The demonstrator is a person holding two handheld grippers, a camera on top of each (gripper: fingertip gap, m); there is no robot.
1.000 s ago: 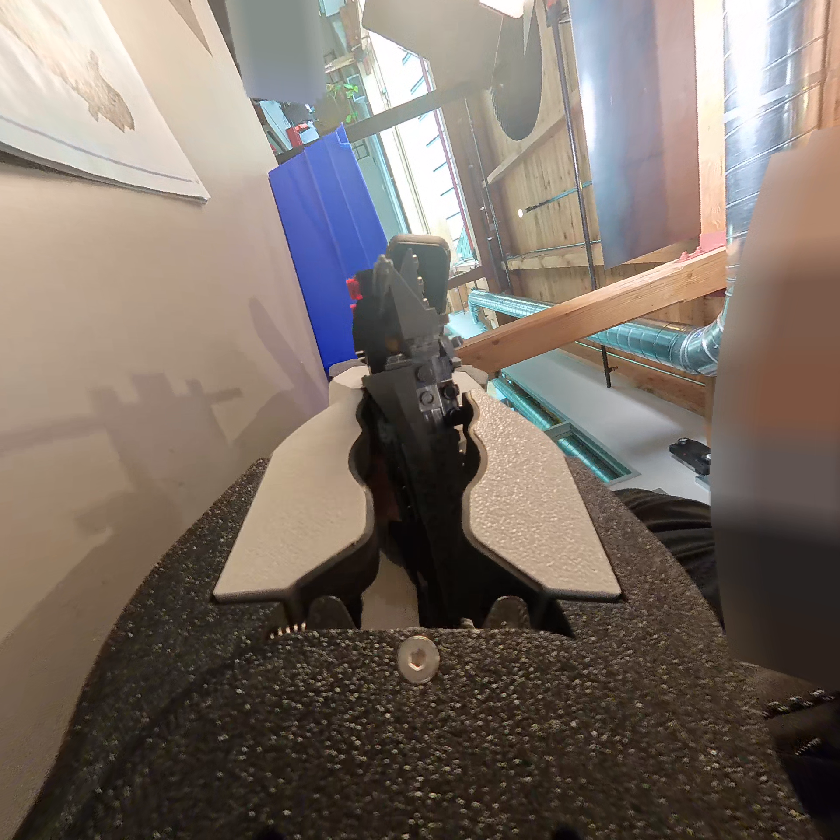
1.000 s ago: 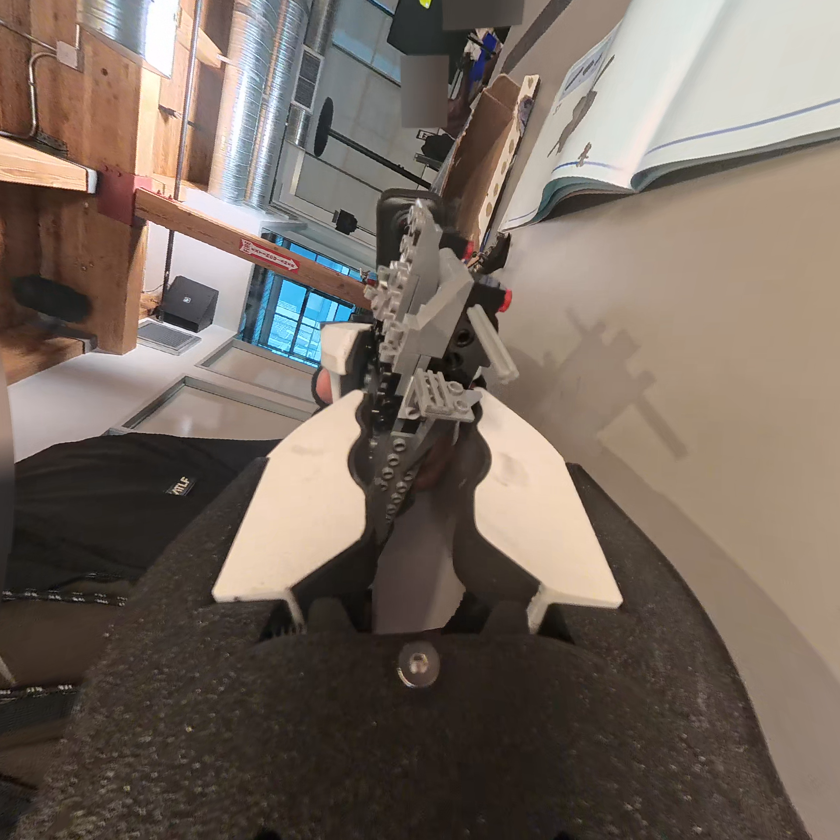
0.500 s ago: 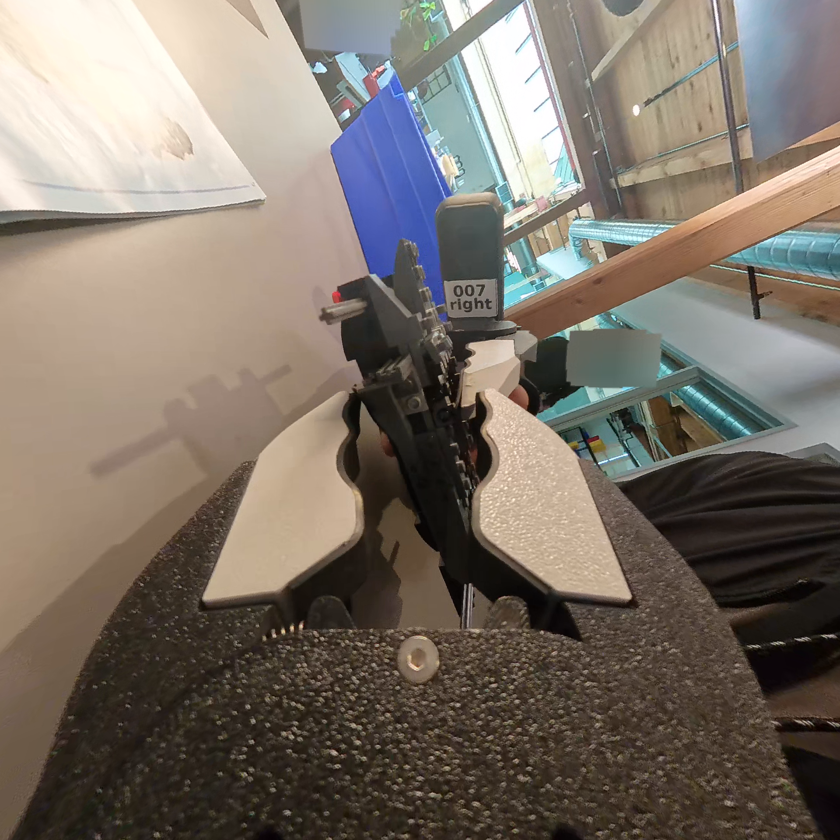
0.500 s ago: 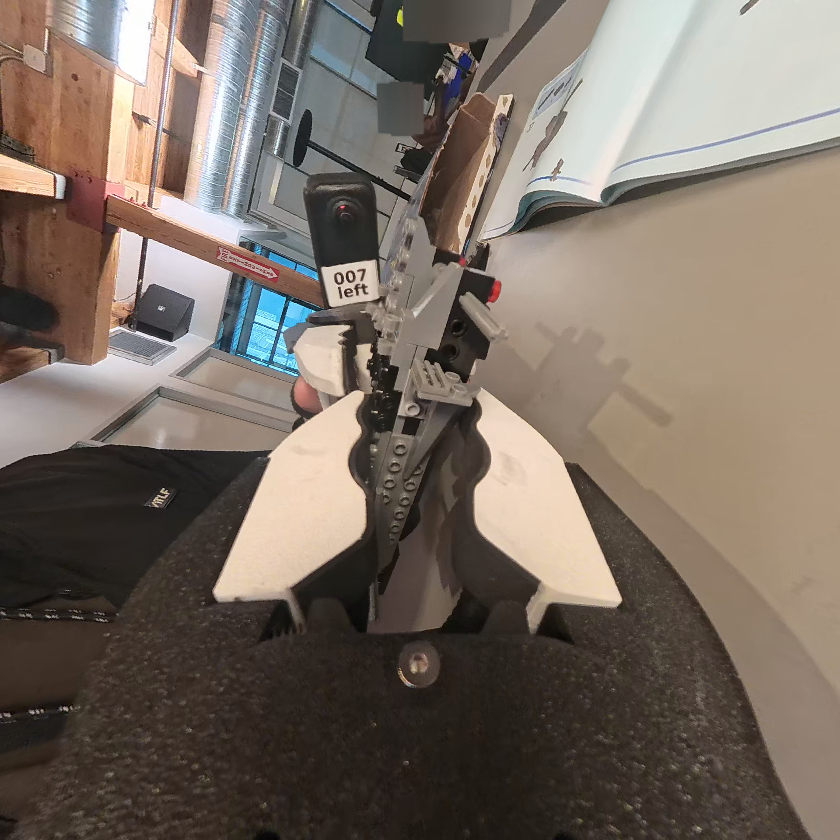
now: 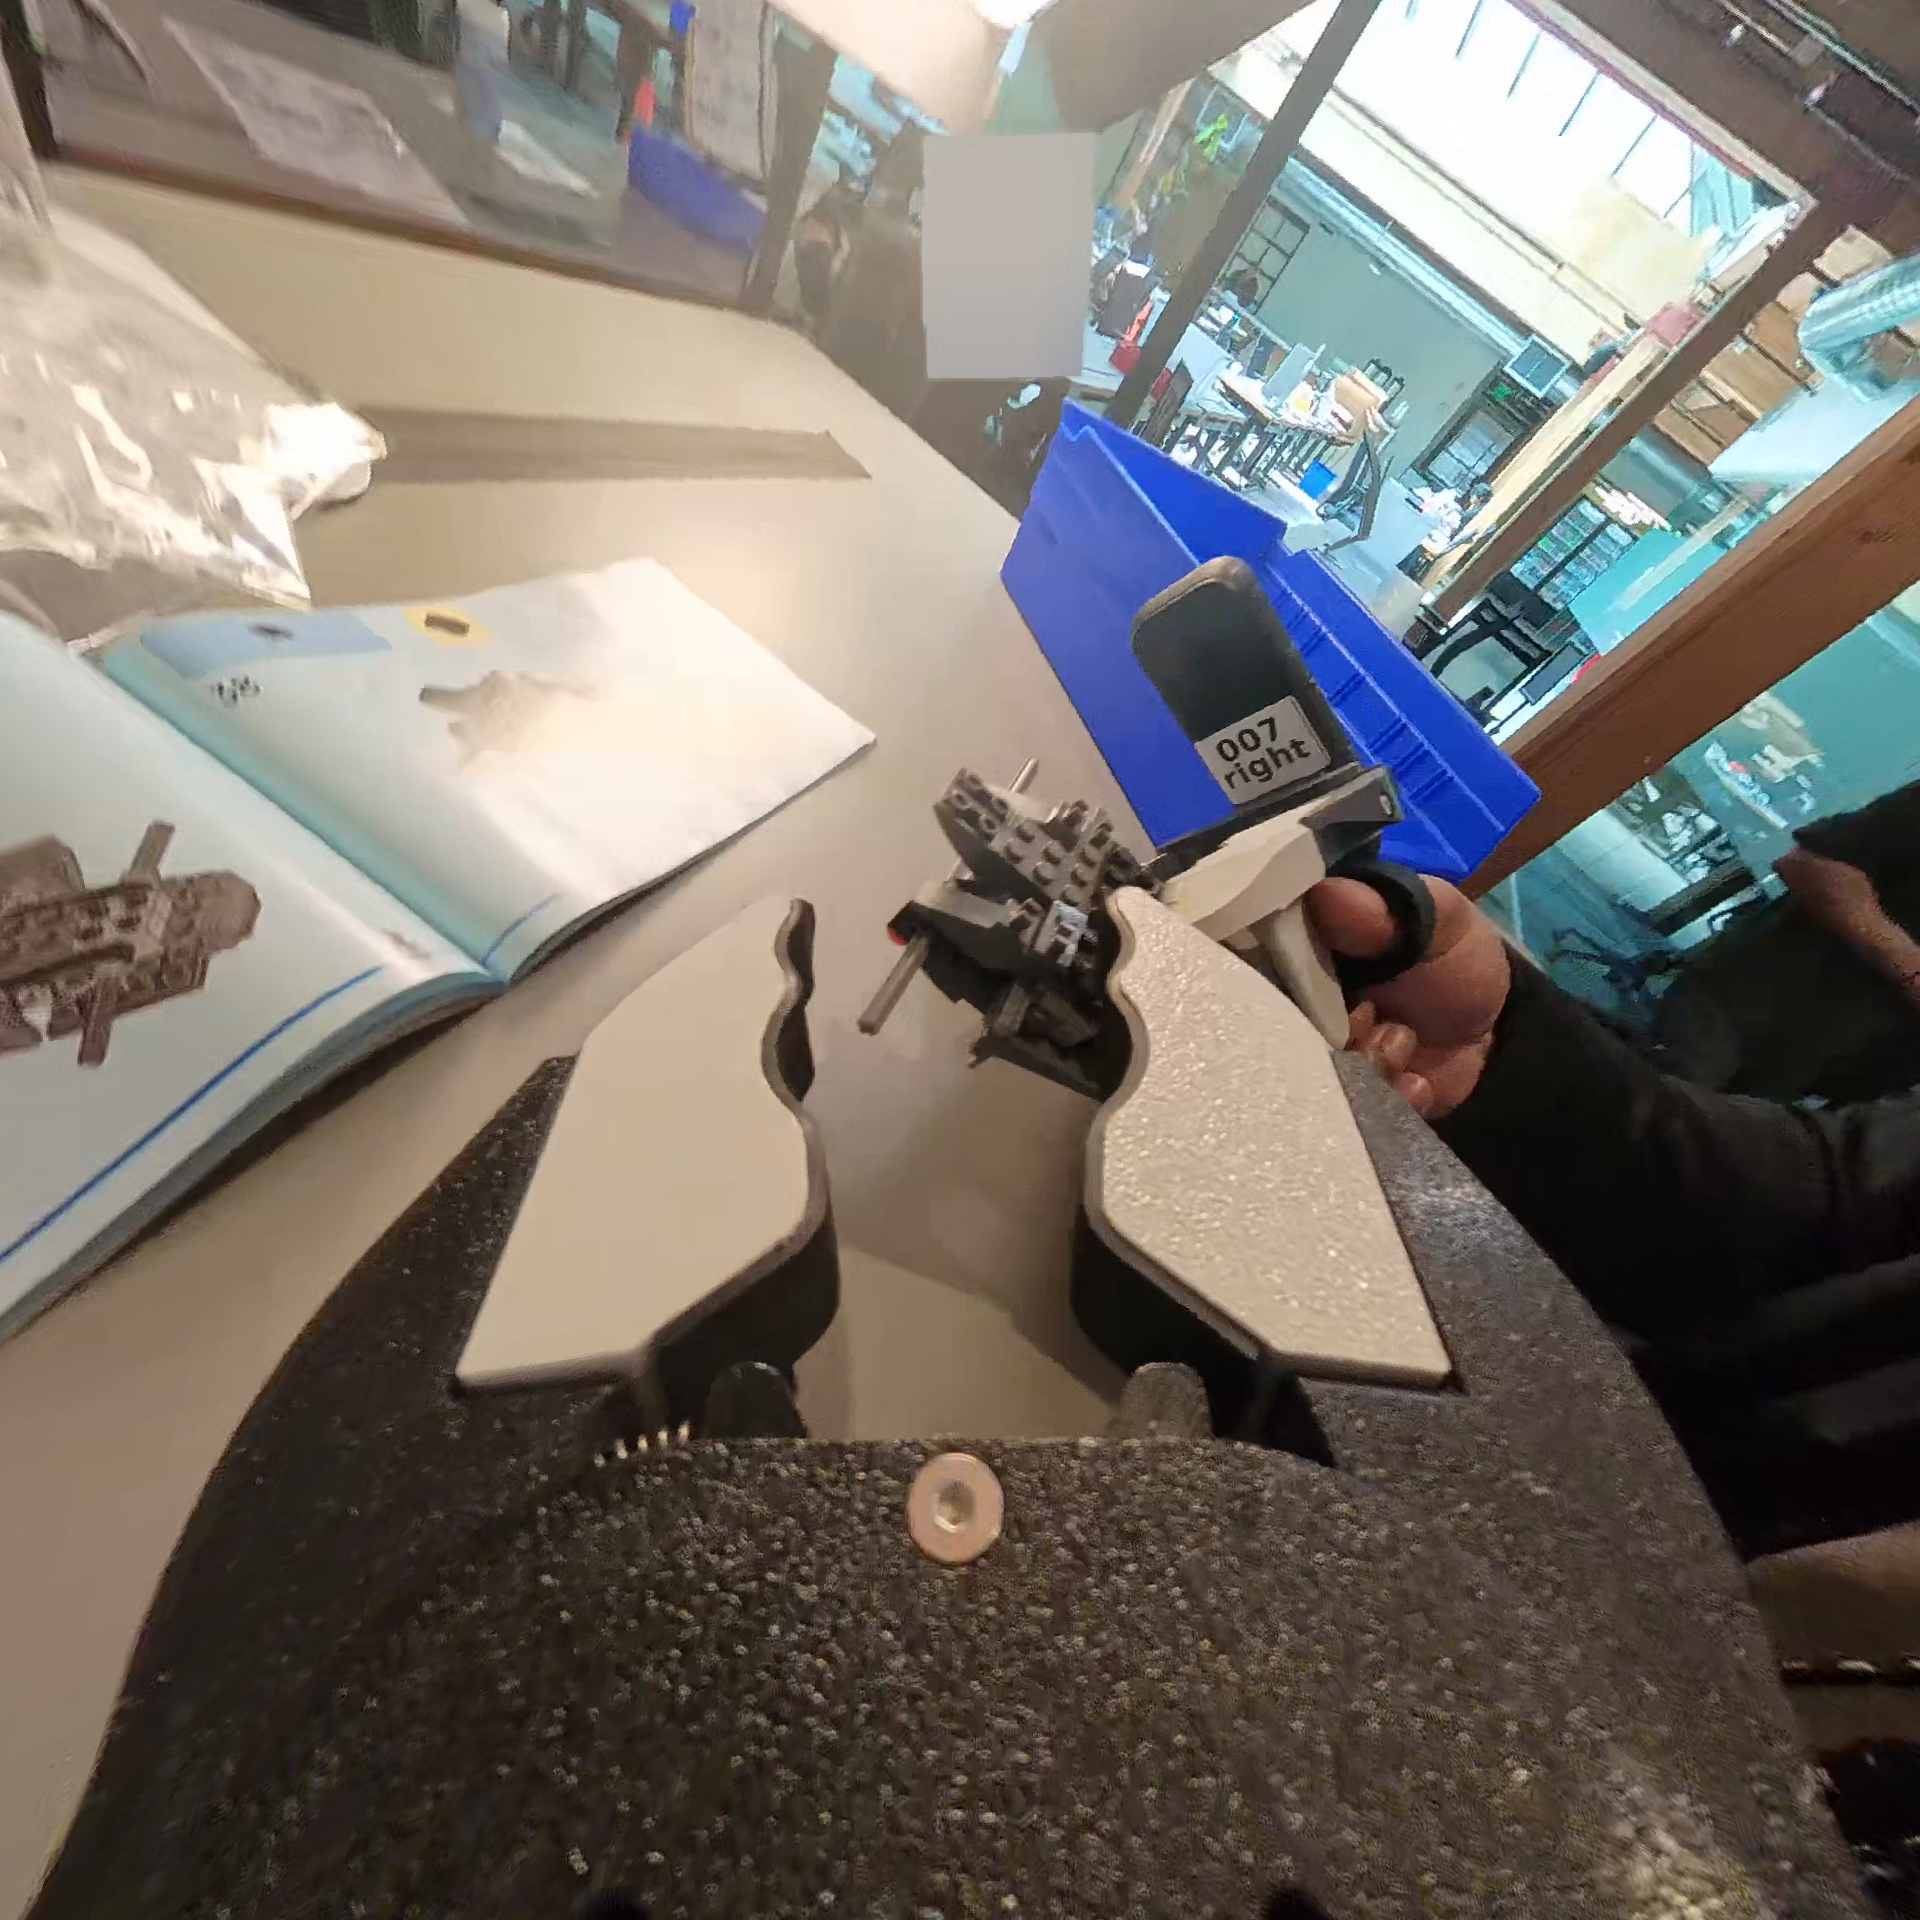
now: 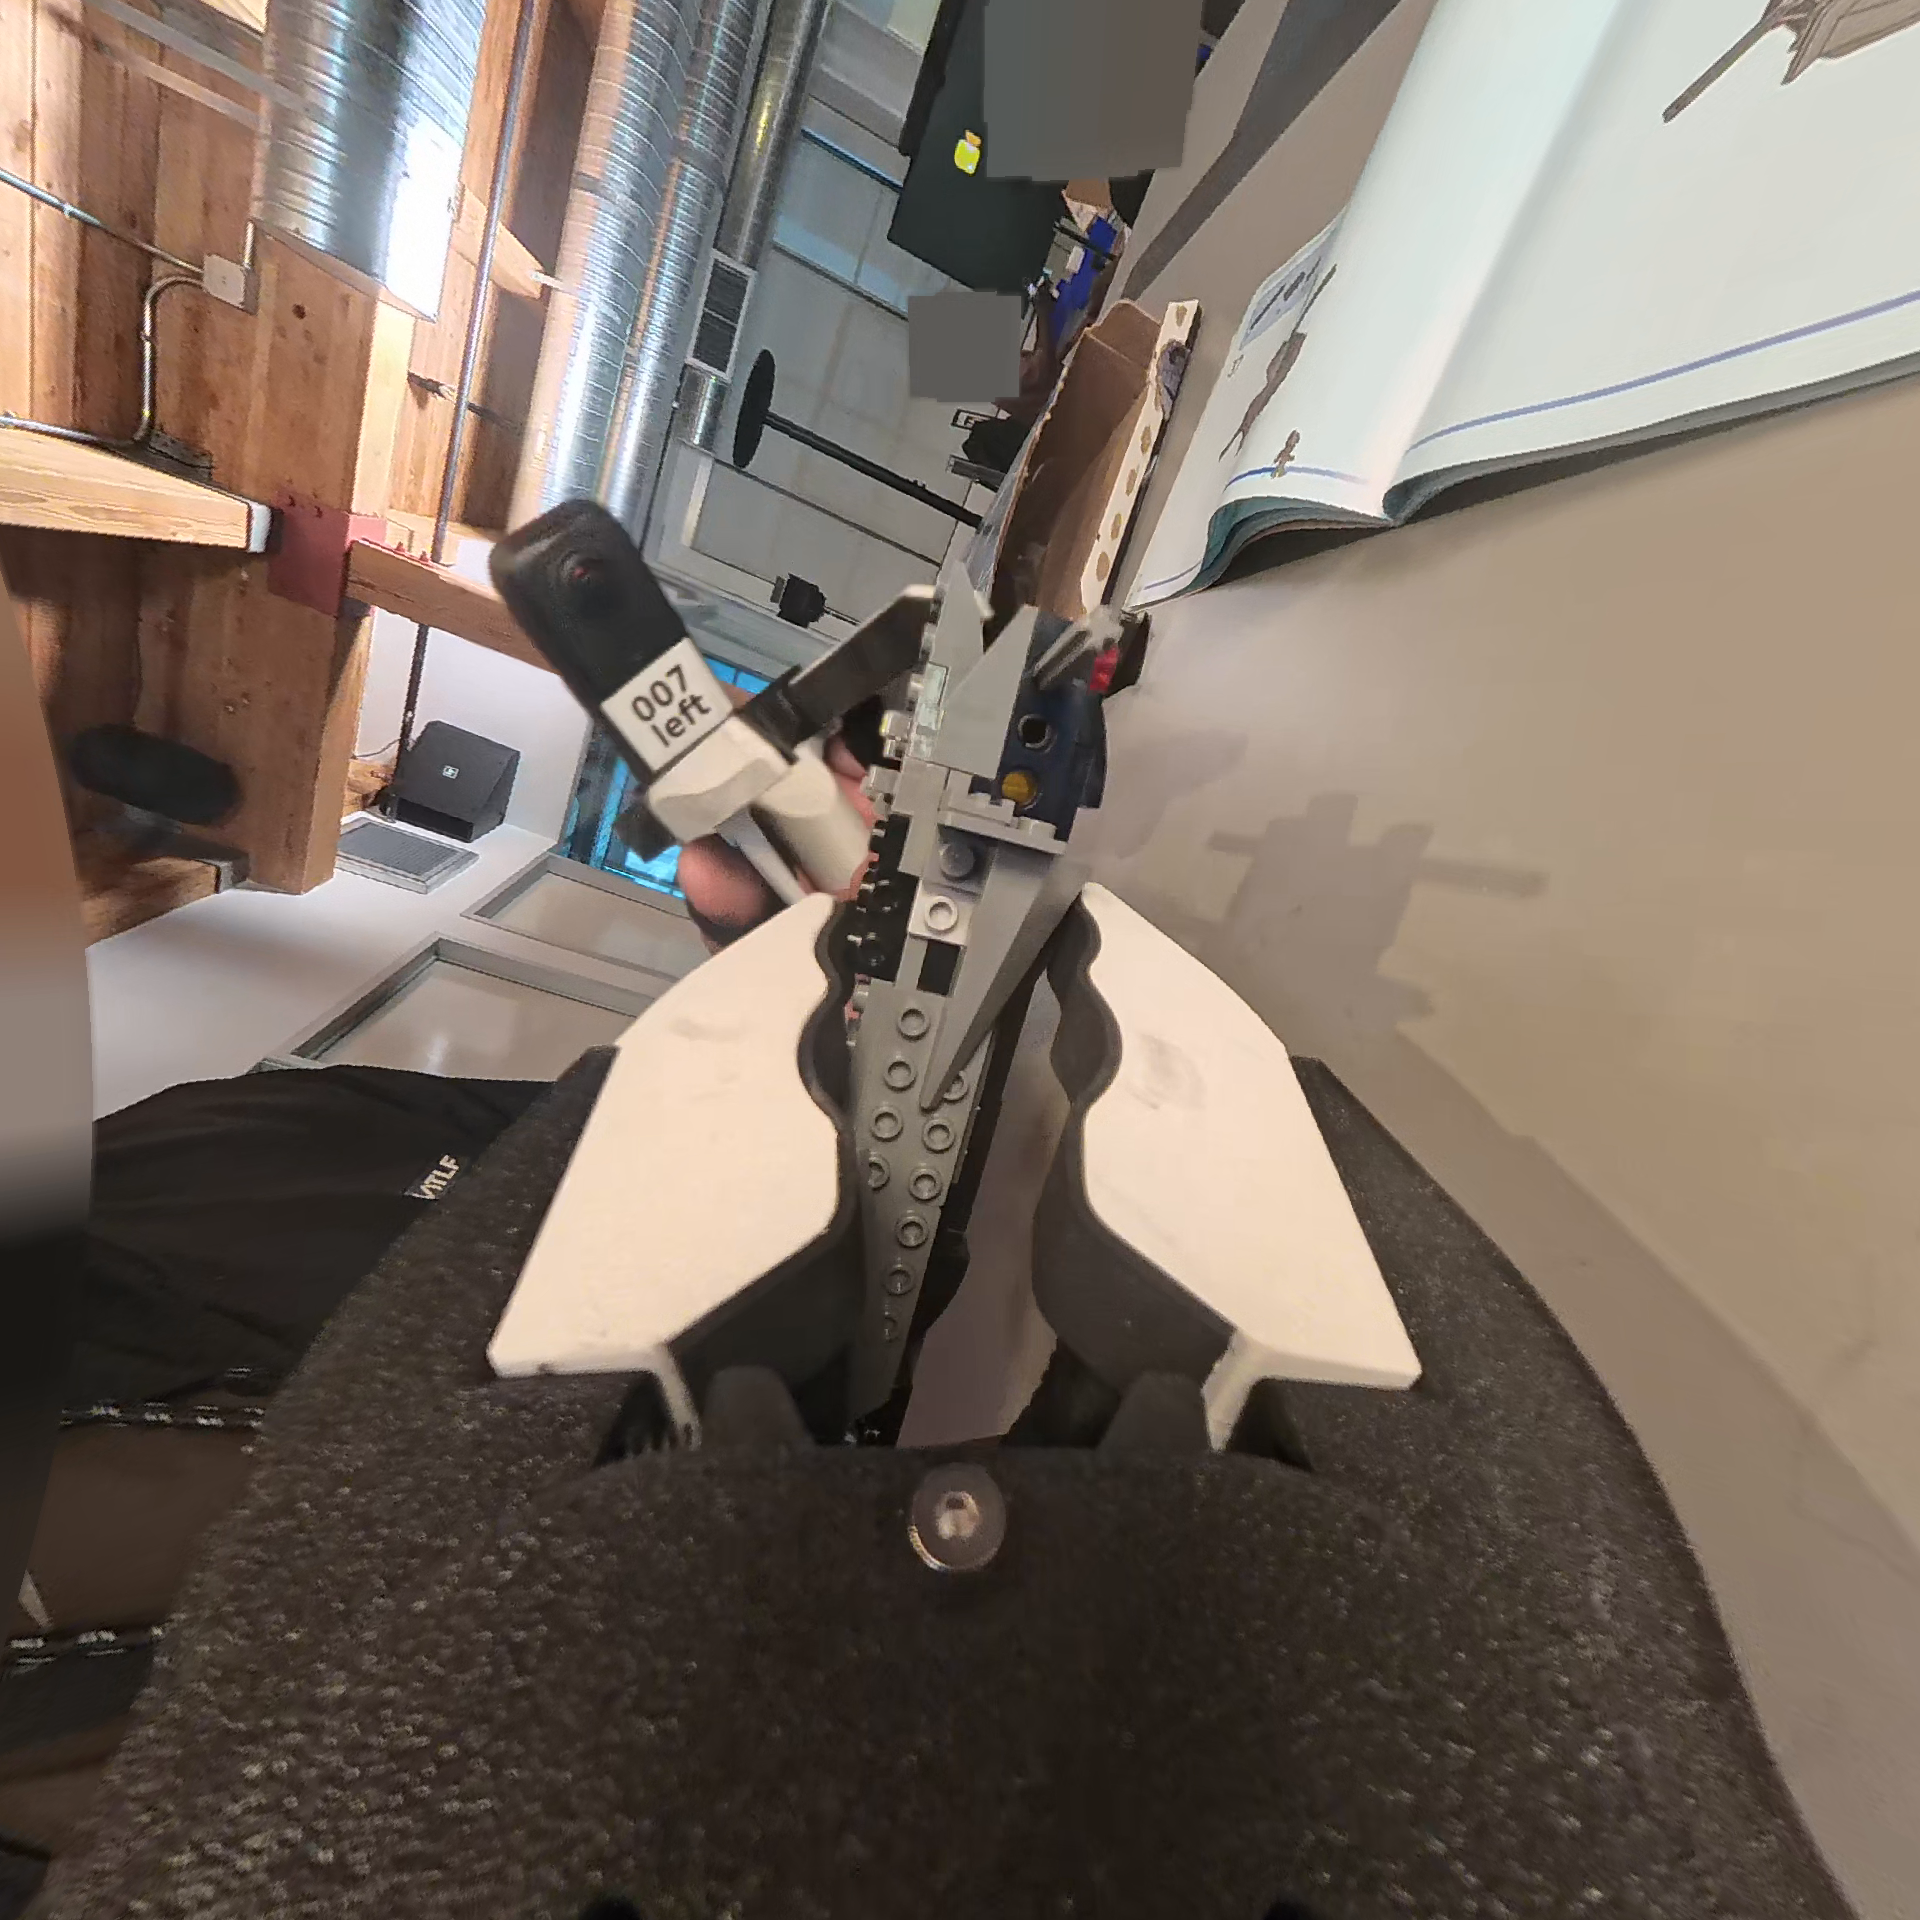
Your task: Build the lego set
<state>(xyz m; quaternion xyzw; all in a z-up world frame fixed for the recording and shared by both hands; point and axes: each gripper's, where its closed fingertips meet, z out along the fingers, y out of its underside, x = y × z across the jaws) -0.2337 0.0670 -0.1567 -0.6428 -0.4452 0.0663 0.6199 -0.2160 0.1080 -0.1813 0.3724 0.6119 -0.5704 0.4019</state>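
Observation:
My right gripper [image 6: 956,914] is shut on a grey and black brick model [image 6: 930,1049], whose long studded plate runs back between its white fingers [image 6: 717,1122]. The model's far end has a dark blue block with a red piece and a thin grey axle. In the left wrist view my left gripper [image 5: 956,914] is open with nothing between its pads. The same model [image 5: 1029,883] sits just past its right fingertip [image 5: 1164,997], held by the right gripper [image 5: 1278,862] in a person's hand. The left gripper also shows in the right wrist view [image 6: 727,769], close beside the model's far end.
An open instruction booklet [image 5: 416,779] lies on the beige table [image 5: 623,364]; it also shows in the right wrist view [image 6: 1558,260]. A blue bin [image 5: 1143,582] stands behind the model. A clear plastic bag [image 5: 125,416] lies at the far left. A cardboard box [image 6: 1081,499] stands farther back.
My left gripper opened and let go of the model, then swung round so the table lies flat in its view. My right gripper kept its hold on the model.

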